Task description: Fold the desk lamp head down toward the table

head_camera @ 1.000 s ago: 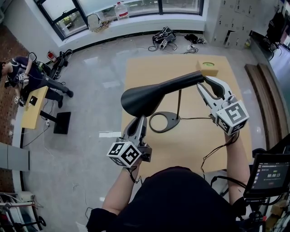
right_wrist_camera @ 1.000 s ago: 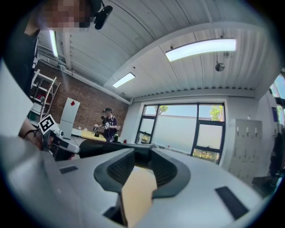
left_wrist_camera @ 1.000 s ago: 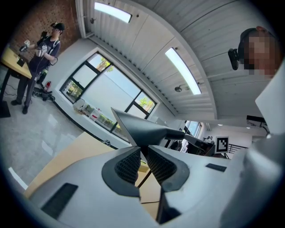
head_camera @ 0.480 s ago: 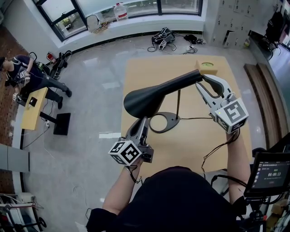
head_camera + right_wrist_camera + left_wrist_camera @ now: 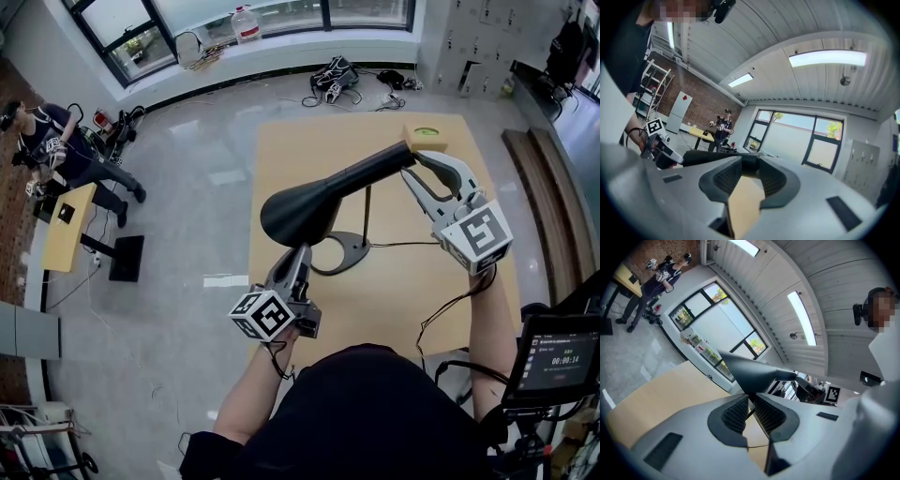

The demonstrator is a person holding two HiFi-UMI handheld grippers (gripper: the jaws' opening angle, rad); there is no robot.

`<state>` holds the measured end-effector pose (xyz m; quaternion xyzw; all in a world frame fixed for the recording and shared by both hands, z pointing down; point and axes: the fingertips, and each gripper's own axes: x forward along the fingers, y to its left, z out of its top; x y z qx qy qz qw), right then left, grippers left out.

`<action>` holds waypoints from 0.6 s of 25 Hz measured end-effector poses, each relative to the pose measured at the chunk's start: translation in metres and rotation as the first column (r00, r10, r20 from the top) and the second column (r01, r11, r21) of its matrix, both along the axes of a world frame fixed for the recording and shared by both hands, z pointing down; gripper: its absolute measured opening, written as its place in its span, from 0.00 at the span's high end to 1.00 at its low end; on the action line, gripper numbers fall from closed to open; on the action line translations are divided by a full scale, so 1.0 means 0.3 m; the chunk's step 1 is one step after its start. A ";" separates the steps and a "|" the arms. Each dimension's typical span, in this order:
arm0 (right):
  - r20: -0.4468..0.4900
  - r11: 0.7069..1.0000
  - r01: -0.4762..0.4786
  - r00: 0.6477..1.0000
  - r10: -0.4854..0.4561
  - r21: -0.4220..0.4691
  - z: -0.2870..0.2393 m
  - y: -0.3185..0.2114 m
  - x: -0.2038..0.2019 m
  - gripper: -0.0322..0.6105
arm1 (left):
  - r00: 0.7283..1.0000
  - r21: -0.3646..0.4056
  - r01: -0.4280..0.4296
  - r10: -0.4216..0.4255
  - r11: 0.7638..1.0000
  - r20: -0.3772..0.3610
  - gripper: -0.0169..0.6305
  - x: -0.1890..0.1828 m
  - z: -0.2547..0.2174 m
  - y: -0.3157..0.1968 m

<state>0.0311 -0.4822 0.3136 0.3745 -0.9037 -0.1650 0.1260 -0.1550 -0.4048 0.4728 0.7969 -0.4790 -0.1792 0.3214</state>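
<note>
Black lamp head (image 5: 300, 208) at centre frame, raised above table (image 5: 394, 291), wide end pointing left. My left claw (image 5: 297, 255) clenched on its lower rim. Tapered lamp arm (image 5: 375, 167) slants toward upper right, where my right claw (image 5: 412, 175) is clamped round it. Ring-shaped lamp base (image 5: 342, 251) sits on table below.

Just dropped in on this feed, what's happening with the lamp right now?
A person is working with two handheld grippers at a wooden table. The left gripper is shut on the rim of the black lamp head. The right gripper is clamped on the lamp neck at its narrow end. The head is raised over the lamp base, tilted, and not yet folded down to the table.
</note>
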 end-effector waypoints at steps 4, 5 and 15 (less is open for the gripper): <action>-0.014 1.000 0.017 1.000 -0.016 0.017 0.001 0.006 0.002 0.76 | 1.000 -0.008 -0.011 0.010 1.000 -0.021 0.91 0.014 0.008 0.001; -0.019 1.000 0.017 1.000 -0.016 0.020 -0.001 0.006 0.001 0.76 | 1.000 -0.009 -0.013 0.013 1.000 -0.022 0.91 0.015 0.008 0.001; -0.054 0.999 0.015 0.998 -0.013 0.039 -0.012 0.002 -0.003 0.76 | 0.999 -0.021 -0.031 0.031 0.999 -0.023 0.91 0.035 0.026 -0.005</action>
